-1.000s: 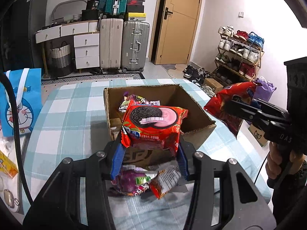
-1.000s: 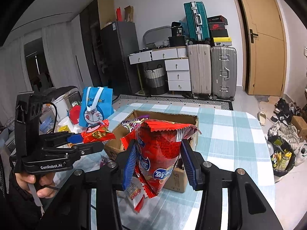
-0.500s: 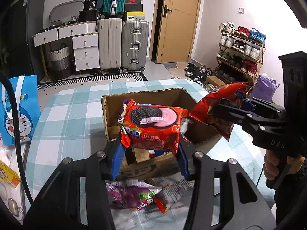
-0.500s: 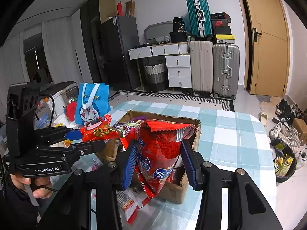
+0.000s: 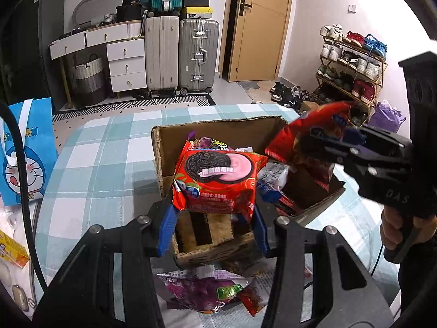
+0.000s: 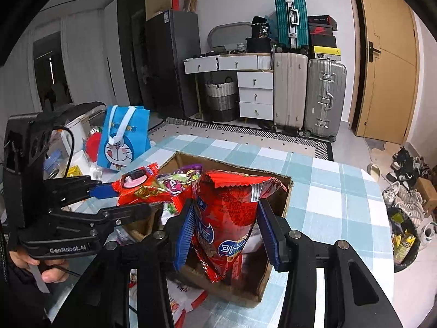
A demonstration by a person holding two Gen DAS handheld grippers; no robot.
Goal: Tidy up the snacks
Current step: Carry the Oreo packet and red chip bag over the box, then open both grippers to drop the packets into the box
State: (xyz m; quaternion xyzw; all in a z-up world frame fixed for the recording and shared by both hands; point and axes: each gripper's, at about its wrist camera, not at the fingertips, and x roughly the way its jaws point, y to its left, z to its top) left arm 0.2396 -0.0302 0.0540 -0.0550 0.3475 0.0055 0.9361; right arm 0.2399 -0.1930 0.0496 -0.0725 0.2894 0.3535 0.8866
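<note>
Both wrist views look steeply down, close, sharing the cardboard box (image 5: 218, 134).

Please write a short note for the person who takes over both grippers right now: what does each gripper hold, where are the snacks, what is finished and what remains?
Left gripper: shut on the red cookie pack, held above the cardboard box.
Right gripper: shut on the red chip bag, also over the box.
Done: several snacks already lie inside the box.
Left: neither held pack is released yet. A purple snack packet and other wrappers lie on the checked tablecloth in front of the box.
</note>
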